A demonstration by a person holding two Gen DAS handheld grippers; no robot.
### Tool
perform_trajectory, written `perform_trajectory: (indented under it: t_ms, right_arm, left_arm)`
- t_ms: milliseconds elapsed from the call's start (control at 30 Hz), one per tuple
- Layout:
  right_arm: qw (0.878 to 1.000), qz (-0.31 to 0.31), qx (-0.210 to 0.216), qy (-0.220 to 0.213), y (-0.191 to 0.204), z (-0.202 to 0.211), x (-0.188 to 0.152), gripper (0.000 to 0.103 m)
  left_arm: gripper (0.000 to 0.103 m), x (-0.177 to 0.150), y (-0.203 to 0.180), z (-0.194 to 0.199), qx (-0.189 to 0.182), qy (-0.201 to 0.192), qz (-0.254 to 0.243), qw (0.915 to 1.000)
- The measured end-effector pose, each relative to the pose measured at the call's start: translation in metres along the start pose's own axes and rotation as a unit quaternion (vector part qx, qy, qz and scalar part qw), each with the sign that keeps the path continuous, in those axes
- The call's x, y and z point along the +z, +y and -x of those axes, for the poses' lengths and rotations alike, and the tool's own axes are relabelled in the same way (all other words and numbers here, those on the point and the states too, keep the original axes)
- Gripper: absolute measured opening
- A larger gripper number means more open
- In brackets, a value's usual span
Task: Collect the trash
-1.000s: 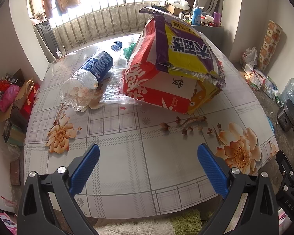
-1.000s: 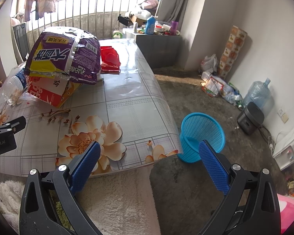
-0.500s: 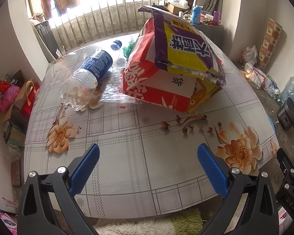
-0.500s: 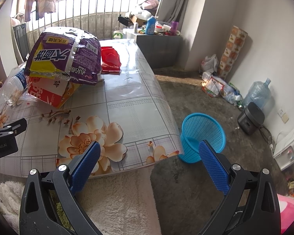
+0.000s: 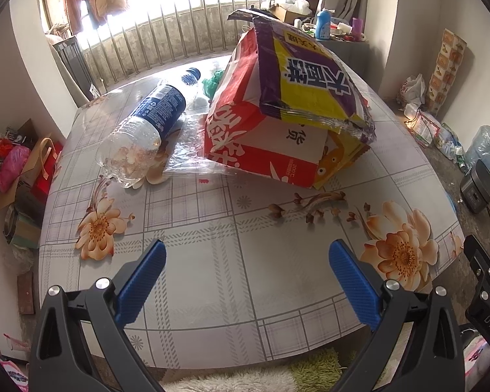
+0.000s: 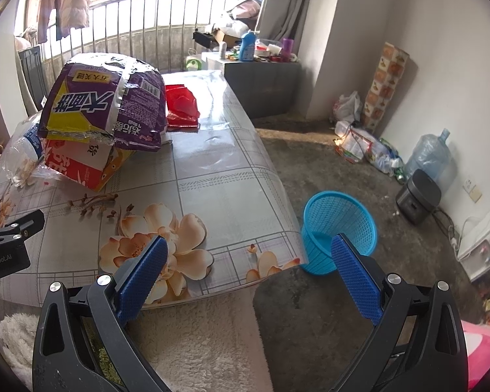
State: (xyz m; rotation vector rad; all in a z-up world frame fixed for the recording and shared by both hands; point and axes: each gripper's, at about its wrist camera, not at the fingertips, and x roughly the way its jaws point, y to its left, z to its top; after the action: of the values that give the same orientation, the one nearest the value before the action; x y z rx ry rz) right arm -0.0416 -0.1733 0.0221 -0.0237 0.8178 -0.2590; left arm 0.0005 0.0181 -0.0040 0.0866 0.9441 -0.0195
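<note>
Now bottle (image 5: 148, 121) laid flat on tabletop (image 5: 212, 261), cap toward window; left claw (image 5: 247, 269), right claw (image 6: 250, 258) held apart, empty.

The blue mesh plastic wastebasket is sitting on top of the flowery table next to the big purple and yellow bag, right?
Not quite. The blue mesh plastic wastebasket stands on the floor beside the flowery table, as the right wrist view shows. The big purple and yellow bag is on the table.
</note>
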Motion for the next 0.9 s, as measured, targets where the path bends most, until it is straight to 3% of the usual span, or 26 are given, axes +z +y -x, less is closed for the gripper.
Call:
perform_trajectory:
  t_ms: [400, 600, 733, 900]
  right_arm:
    - [0.998, -0.019, 0.027, -0.05, 0.007, 0.005, 0.03, 0.096]
    - [0.993, -0.009, 0.065, -0.094, 0.024, 0.005, 0.058, 0.096]
    - [0.99, -0.007, 0.086, -0.107, 0.035, 0.001, 0.073, 0.096]
    - [0.987, -0.031, 0.127, -0.092, 0.038, -0.015, 0.087, 0.095]
  left_arm:
    - [0.098, 0.029, 0.022, 0.015, -0.039, -0.074, -0.016, 0.9964]
    - [0.098, 0.049, 0.054, 0.031, -0.055, -0.14, 0.009, 0.9886]
    - [0.098, 0.057, 0.081, 0.03, -0.06, -0.16, 0.042, 0.9844]
    - [0.098, 0.07, 0.101, 0.029, -0.115, -0.171, 0.065, 0.9764]
